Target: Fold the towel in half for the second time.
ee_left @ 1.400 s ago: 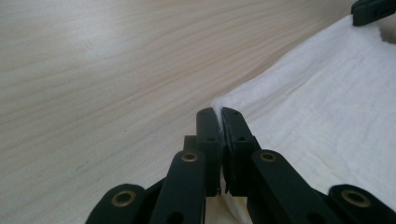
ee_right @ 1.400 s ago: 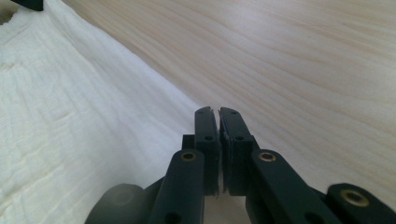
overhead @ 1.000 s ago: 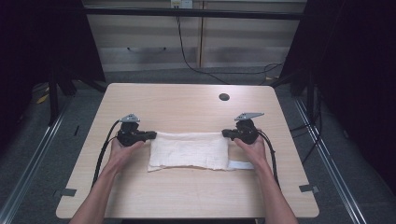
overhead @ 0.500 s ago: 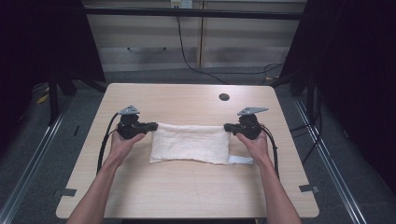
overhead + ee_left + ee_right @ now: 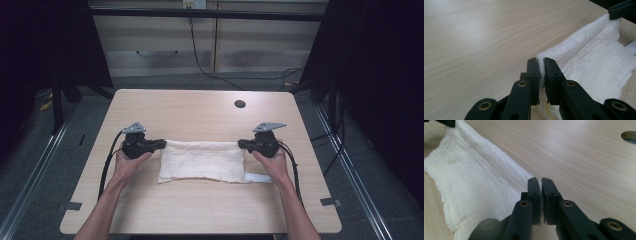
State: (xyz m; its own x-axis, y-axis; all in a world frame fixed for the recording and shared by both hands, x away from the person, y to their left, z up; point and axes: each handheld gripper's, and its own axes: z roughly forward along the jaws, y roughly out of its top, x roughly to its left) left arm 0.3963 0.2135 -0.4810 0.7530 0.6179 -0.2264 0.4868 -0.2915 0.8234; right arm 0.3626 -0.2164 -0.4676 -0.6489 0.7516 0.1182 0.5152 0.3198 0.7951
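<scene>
A white crinkled cloth (image 5: 200, 160) lies folded in a long band across the middle of the wooden table (image 5: 200, 110). My left gripper (image 5: 162, 144) holds its far left corner. In the left gripper view the jaws (image 5: 541, 61) have just been opening a little, and the cloth (image 5: 594, 62) is still pinched in the thin gap between them. My right gripper (image 5: 241, 144) is shut on the far right corner, where the cloth (image 5: 474, 177) runs in between the closed jaws (image 5: 539, 180). Each gripper view also shows the other gripper on the opposite corner.
A white strip (image 5: 257, 177) of the cloth sticks out at its near right end. A round dark hole (image 5: 240, 104) sits in the tabletop toward the far right. Bare wood surrounds the cloth; cabinets and cables stand beyond the far edge.
Both hands carried the cloth's far edge slightly away from the person and brought it back down. The cloth now lies a little narrower, with its far edge still held.
</scene>
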